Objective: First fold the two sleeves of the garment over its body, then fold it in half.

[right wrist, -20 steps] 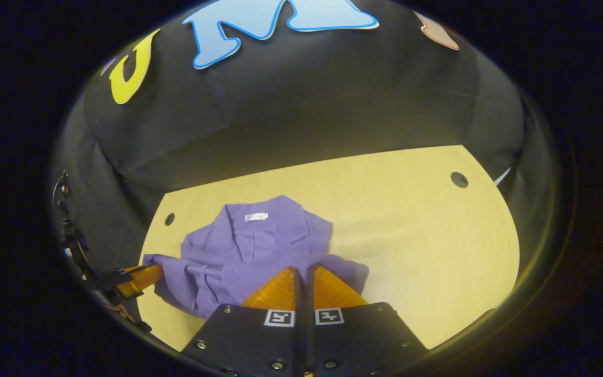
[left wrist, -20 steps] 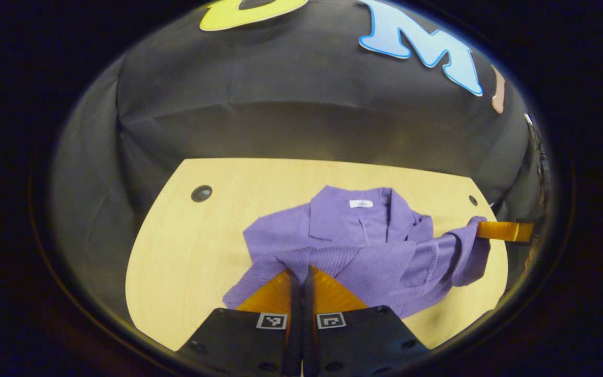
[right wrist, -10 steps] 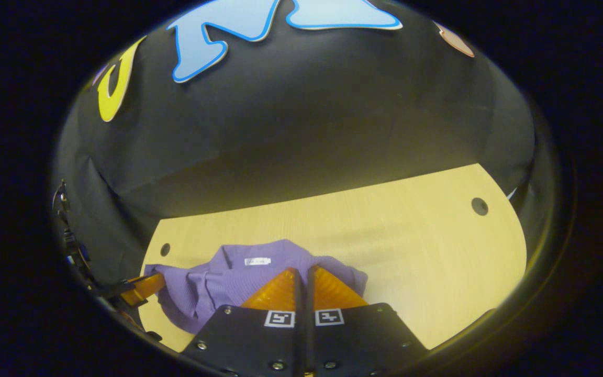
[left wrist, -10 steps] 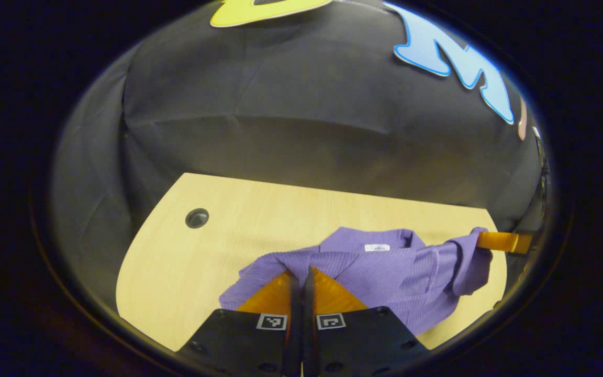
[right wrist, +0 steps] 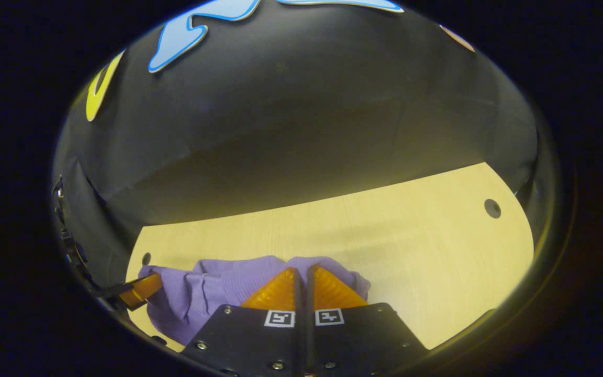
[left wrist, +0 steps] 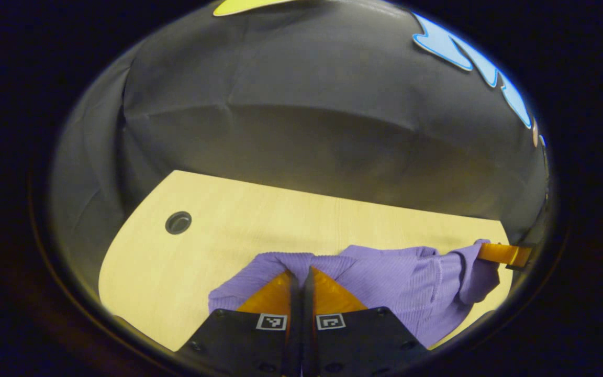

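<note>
Fabric everywhere at the bottom of both views, basically. In the left gripper view my left gripper (left wrist: 301, 273) has its fingers pinched together on a fold of the purple garment (left wrist: 385, 283), and off to the right edge I can see my other gripper's fingers (left wrist: 503, 254) poking out of a bunched corner of the same cloth. That view also gives me the big round hole (left wrist: 178, 222) in the wooden table (left wrist: 218, 251), over on the left side with bare wood around it. The right gripper view flips things: my right gripper (right wrist: 303, 272) is clamped tight on the garment (right wrist: 212, 293) right at its tips, the left gripper's fingers (right wrist: 142, 289) come in from the lower left edge, holding the far end of the cloth, and the table (right wrist: 411, 251) stretches out bare to the right with a small dark hole (right wrist: 492, 208) near its far corner and another tiny one (right wrist: 146, 258) beside the fabric on the left. The garment itself is a ribbed purple knit, strung between the two grippers along the near part of the table, sagging and creased in the middle, with a stitched hem visible near the right end in the left gripper view. Can't tell how much of it is touching the wood.
</note>
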Tool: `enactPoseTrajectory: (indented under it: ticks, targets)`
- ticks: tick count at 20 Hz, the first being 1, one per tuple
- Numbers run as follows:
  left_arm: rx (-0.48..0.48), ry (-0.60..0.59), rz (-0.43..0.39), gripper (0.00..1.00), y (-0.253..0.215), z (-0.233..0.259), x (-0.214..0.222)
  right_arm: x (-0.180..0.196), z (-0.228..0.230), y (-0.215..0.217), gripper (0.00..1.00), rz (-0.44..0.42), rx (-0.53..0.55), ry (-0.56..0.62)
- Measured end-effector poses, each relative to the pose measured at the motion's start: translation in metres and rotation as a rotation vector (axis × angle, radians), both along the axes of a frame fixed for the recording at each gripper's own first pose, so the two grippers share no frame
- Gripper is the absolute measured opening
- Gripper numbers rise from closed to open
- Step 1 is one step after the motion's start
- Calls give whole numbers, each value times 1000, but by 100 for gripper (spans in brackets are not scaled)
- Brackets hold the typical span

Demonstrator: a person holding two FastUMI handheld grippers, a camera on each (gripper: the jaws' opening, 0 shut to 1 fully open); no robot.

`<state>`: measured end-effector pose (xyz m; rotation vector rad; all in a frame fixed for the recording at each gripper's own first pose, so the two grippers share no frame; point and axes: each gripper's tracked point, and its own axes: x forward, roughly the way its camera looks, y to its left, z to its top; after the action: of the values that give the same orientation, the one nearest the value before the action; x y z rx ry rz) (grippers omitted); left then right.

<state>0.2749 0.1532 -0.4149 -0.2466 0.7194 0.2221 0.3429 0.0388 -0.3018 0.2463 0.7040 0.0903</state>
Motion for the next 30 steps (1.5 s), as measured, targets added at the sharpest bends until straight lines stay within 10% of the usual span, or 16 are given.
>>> enactPoseTrajectory:
  ticks: [6, 10, 30]
  targets:
    - [-15, -9, -7, 31, -9, 1, 1, 5, 10, -7, 35, -4, -27, -58]
    - [12, -56, -23, 52, -20, 34, -3, -5, 33, -18, 36, 3, -34, -93]
    - [111, -373, -191, 58, -139, 265, -198, -225, 195, -47, 36, 65, -78, -345]
